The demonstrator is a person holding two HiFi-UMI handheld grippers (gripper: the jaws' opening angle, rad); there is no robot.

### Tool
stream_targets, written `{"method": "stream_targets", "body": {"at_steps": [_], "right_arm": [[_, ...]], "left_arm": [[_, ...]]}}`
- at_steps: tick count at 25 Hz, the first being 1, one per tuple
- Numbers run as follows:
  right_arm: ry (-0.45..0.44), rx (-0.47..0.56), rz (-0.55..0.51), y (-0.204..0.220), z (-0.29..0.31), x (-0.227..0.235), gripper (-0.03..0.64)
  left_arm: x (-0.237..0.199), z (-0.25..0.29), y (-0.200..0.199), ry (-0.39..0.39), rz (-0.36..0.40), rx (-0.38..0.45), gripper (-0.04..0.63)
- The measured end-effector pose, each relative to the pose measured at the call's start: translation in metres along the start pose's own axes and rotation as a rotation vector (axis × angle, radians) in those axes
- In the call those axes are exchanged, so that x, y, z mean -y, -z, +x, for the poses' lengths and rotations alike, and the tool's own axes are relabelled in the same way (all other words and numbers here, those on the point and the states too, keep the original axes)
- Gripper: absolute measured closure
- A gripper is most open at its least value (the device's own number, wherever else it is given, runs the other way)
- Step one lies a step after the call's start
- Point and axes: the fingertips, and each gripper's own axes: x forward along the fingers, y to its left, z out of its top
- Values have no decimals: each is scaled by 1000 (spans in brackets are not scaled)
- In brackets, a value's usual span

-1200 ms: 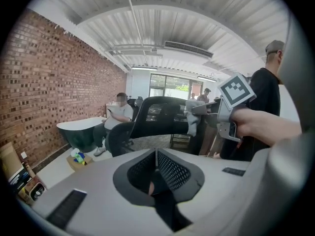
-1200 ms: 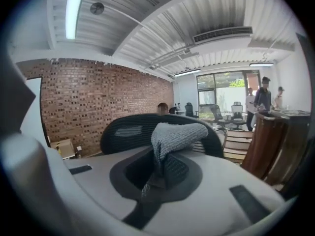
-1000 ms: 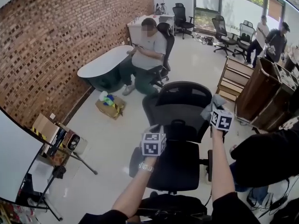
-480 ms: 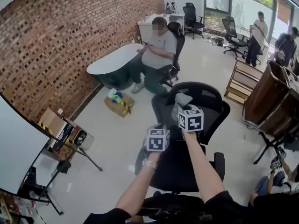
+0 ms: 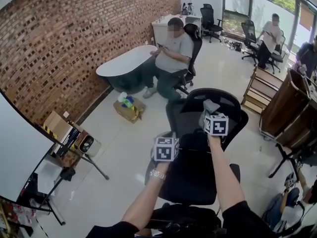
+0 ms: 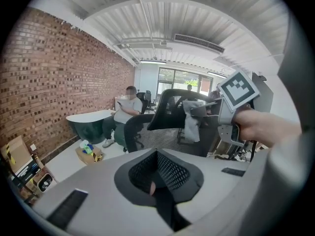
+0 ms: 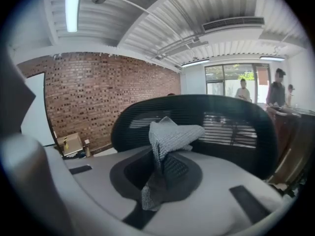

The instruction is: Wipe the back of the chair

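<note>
The right gripper (image 5: 210, 114) has slid back rightward along the top of the chair back (image 5: 187, 117) since half a second ago, when it was nearer the left of the mesh. A second ago it was out at the right edge, so this reads as a side-to-side wiping stroke. The left gripper (image 5: 165, 149) has hardly shifted.

The right fingers (image 7: 224, 188) are clamped on a grey cloth (image 7: 169, 135). Its bunched upper part stands free above them, and a tail hangs down through the gap. Holding it pinched this way likely leaves a loose wad to press on the mesh. The cloth is at or just in front of the upper band of the backrest. Whether it touches there I cannot tell.

The left fingers (image 6: 98, 193) are closed together with nothing between them. They hover beside the left edge of the backrest, lower down, probably to steady the chair if it swivels.

The black chair stands on the floor directly before the person.

No brand or lettering is legible. The only markings are the black-and-white square patterns on the gripper cubes.
</note>
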Motion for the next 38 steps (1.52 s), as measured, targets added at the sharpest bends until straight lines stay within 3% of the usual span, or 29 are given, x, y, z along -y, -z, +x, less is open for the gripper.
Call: {"method": "stream_targets", "body": {"at_steps": [5,8,10,13,19,22,25,28,32,36,38], "right_arm": [[228,2,16,16,-48,110,591],[267,-12,62,33,-73,149,591],[255,-17,74,38,-78,146,591],[139,39,62,20,-76,91,591],[-223,50,32,30,-16,-76,591],[-287,-76,-35,67,42,-137,591],[-285,-159,-21,92,79,-154,591],[-269,-154,28,92,97,-140,591],[-178,-147,-25,88,101,-102,590],[-25,-240,38,110,84,-28,590],[29,-173,30,103,78,13,591]], "left_arm": [[13,4,-1,35,-20,17,592],[30,6,-3,57,-21,20,591],[35,5,-4,64,-18,19,591],[36,4,-2,63,-16,19,591],[17,-14,2,14,-17,15,592],[-6,-25,6,-28,-14,7,591],[-20,-34,13,-50,-19,-1,592],[-26,-33,16,-71,-14,-8,591],[-27,-33,10,-72,-13,-1,592],[-15,-24,3,-40,-13,15,591],[-7,-18,1,-16,-10,18,591]]}}
